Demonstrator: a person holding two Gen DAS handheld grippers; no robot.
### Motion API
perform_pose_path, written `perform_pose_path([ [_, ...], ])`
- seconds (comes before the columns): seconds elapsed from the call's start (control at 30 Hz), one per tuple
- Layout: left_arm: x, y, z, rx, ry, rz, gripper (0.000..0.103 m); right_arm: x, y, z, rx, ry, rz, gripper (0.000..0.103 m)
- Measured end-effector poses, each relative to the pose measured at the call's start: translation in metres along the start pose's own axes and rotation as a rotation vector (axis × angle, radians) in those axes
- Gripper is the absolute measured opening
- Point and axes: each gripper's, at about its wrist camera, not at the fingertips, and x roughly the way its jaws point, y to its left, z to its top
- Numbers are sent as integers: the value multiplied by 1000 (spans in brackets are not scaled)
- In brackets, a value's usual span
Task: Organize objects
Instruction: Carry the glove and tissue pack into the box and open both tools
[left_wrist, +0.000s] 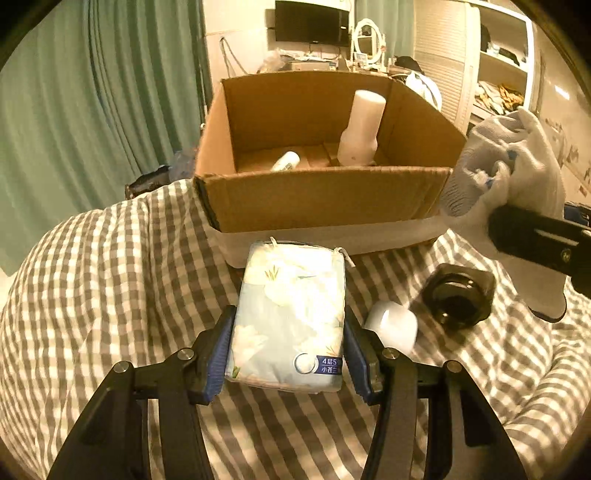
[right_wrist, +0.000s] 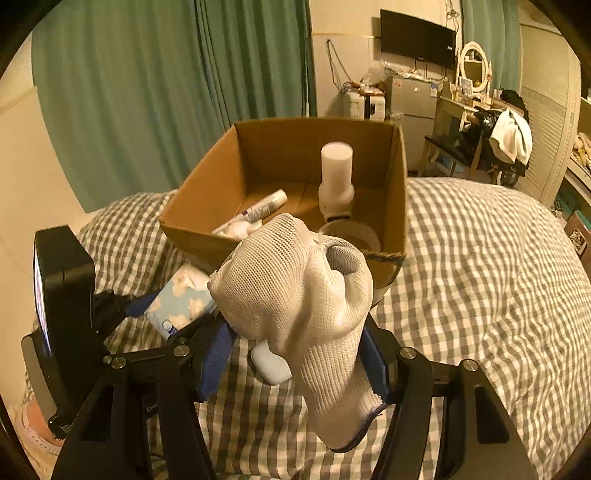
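My left gripper (left_wrist: 288, 347) is shut on a pale blue floral tissue pack (left_wrist: 291, 314), held just in front of the open cardboard box (left_wrist: 325, 199) on the checked bed. My right gripper (right_wrist: 295, 343) is shut on a white knit glove (right_wrist: 306, 295), held above the bed near the box's front right corner; the glove also shows in the left wrist view (left_wrist: 506, 170). Inside the box stand a tall white bottle (left_wrist: 362, 129) and a lying tube (left_wrist: 286, 161). The tissue pack shows at left in the right wrist view (right_wrist: 181, 301).
A small white container (left_wrist: 393, 326) and a black square jar (left_wrist: 460, 295) lie on the checked bedspread (left_wrist: 110, 295) right of the tissue pack. Green curtains hang behind the box. A dresser, chair and shelves stand at the far right.
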Motion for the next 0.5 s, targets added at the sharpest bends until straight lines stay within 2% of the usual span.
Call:
perform_pose_path([
  [0.27,-47,15,27,-41,-54,-3,55,-42,-2,10,21,-75,-16,62],
  [0.37,-67,17,50,-46,-74,-13,55,-60,-1,20,18,-117,-9,62],
  [0.5,-98,19,83,5,-148,34,55,-84,3,41,-5,-179,-8,62],
])
